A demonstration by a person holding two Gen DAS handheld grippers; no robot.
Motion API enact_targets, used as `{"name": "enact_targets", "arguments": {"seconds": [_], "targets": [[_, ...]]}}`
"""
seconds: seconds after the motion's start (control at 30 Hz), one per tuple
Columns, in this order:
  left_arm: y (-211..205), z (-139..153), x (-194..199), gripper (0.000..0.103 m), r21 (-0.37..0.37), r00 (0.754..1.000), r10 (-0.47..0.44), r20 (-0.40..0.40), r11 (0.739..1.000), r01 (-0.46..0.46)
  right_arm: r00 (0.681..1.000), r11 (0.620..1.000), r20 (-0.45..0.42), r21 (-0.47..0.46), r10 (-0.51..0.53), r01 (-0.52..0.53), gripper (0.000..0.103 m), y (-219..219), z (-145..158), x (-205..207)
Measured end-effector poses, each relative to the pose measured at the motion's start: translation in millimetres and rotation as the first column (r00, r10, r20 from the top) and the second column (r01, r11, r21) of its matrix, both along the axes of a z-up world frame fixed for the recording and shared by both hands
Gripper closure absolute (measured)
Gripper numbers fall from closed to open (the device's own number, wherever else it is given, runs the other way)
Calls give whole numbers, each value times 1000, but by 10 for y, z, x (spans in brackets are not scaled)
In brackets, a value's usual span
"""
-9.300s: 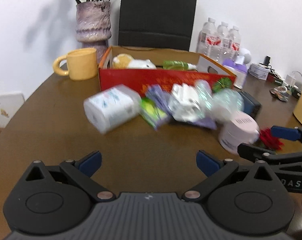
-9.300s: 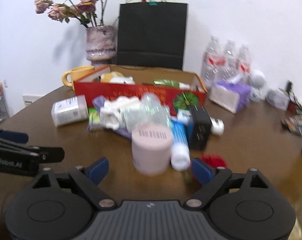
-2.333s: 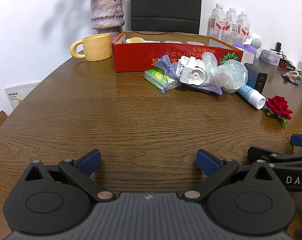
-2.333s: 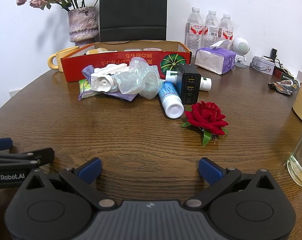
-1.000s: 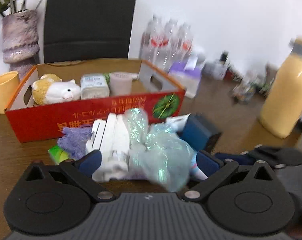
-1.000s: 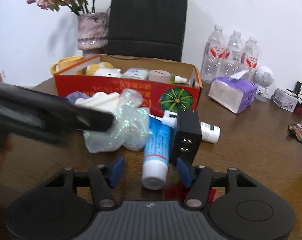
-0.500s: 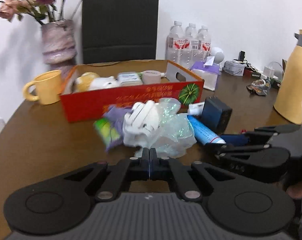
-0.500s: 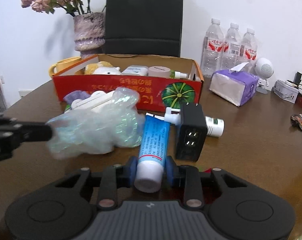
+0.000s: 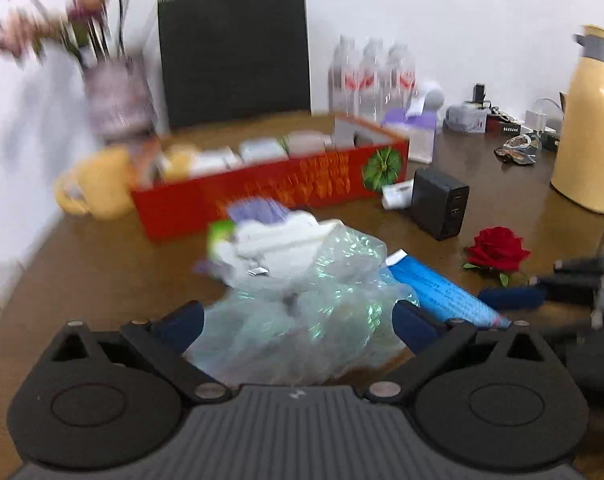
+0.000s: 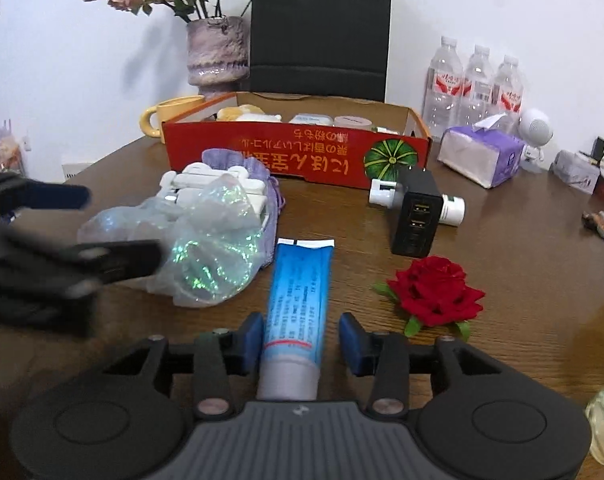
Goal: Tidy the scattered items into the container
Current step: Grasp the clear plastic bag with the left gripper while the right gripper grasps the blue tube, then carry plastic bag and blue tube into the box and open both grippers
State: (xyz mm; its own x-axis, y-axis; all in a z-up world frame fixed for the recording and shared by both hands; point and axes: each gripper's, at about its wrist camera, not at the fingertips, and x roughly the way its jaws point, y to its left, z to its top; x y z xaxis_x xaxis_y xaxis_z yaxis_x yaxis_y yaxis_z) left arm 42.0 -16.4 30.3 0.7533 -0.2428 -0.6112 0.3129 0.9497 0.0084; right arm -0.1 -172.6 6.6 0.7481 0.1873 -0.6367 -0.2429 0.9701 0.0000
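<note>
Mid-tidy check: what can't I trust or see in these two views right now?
- Left wrist view: red box contents smeared by motion blur.
- Right wrist view: left gripper blurred; contact with the plastic bag unclear.
- Right wrist view: blue tube cap end hidden by the right gripper body.

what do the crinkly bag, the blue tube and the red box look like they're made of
Crinkly bag: thin clear plastic film, iridescent glints, creases. Blue tube: probably soft plastic, smooth printed skin, flat crimped end. Red box: cardboard, glossy red print outside, bare brown inside.
</note>
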Motion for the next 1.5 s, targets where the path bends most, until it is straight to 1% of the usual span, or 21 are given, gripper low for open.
{"name": "enact_targets", "arguments": {"seconds": [0.03, 0.07, 0.1, 0.13, 0.23, 0.3, 0.43, 0.53, 0.6, 0.67, 0.73, 0.83, 0.93, 1.03, 1.17, 1.23, 1.3, 1.4, 1.5], "targets": [[-11, -48, 66, 6, -8, 999, 19, -37, 1000, -19, 1000, 1000, 0, 1, -2, 2, 62, 5, -14, 12], [-18, -86, 92, 16, -15, 998, 35, -56, 999, -36, 1000, 1000, 6, 6, -5, 5, 64, 8, -22, 13], [-19, -108, 87, 53, -20, 997, 49, -62, 999, -50, 1000, 1000, 7, 14, -7, 6, 71, 7, -24, 14], [-14, -121, 70, 78, -20, 996, 64, -66, 998, -66, 1000, 1000, 2, 24, -7, 7, 71, 2, -22, 17], [76, -18, -47, 87, -74, 996, 68, -52, 995, -71, 1000, 999, -5, 42, -17, 17, 72, -27, -2, -4], [146, 68, -134, 89, -117, 997, 65, -39, 991, -69, 1000, 998, -3, 60, -17, 17, 72, -51, 30, -36], [216, 338, -352, 92, -158, 996, 86, 11, 984, -83, 999, 999, 38, 53, -12, 10, 72, -36, 160, -158], [293, 659, -494, 92, -256, 996, 73, 54, 965, -57, 996, 999, 85, 52, -14, 10, 72, -34, 314, -261], [343, 924, -534, 92, -302, 991, 67, 117, 953, -29, 993, 998, 119, 55, -17, 11, 72, -46, 436, -326], [361, 1150, -500, 92, -293, 980, 81, 183, 956, -24, 988, 999, 154, 52, -20, 13, 72, -60, 570, -349], [375, 1330, -379, 92, -281, 971, 90, 223, 959, -25, 982, 999, 185, 50, -25, 15, 72, -73, 713, -326], [406, 1461, -125, 92, -281, 970, 102, 220, 959, -37, 973, 999, 231, 50, -28, 17, 72, -84, 940, -226], [392, 1448, 203, 92, -270, 974, 112, 196, 961, -56, 964, 999, 263, 46, -33, 21, 72, -88, 1147, -14], [360, 1424, 538, 92, -257, 978, 123, 171, 963, -77, 962, 998, 268, 47, -49, 37, 72, -89, 1312, 329], [230, 1349, 1047, 92, -228, 984, 130, 119, 968, -100, 968, 994, 231, 81, -95, 78, 72, -129, 1392, 927], [199, 1277, 1358, 92, -209, 985, 151, 86, 969, -130, 970, 990, 207, 93, -123, 106, 72, -184, 1382, 1284], [219, 1151, 1616, 92, -195, 985, 163, 49, 969, -150, 971, 988, 187, 78, -148, 136, 72, -220, 1343, 1603], [272, 938, 1978, 92, -176, 984, 177, -6, 969, -176, 979, 984, 126, 90, -162, 151, 72, -274, 1209, 2052], [311, 691, 2268, 92, -144, 980, 189, -61, 970, -196, 978, 983, 104, 40, -180, 177, 72, -246, 1050, 2397]]}}
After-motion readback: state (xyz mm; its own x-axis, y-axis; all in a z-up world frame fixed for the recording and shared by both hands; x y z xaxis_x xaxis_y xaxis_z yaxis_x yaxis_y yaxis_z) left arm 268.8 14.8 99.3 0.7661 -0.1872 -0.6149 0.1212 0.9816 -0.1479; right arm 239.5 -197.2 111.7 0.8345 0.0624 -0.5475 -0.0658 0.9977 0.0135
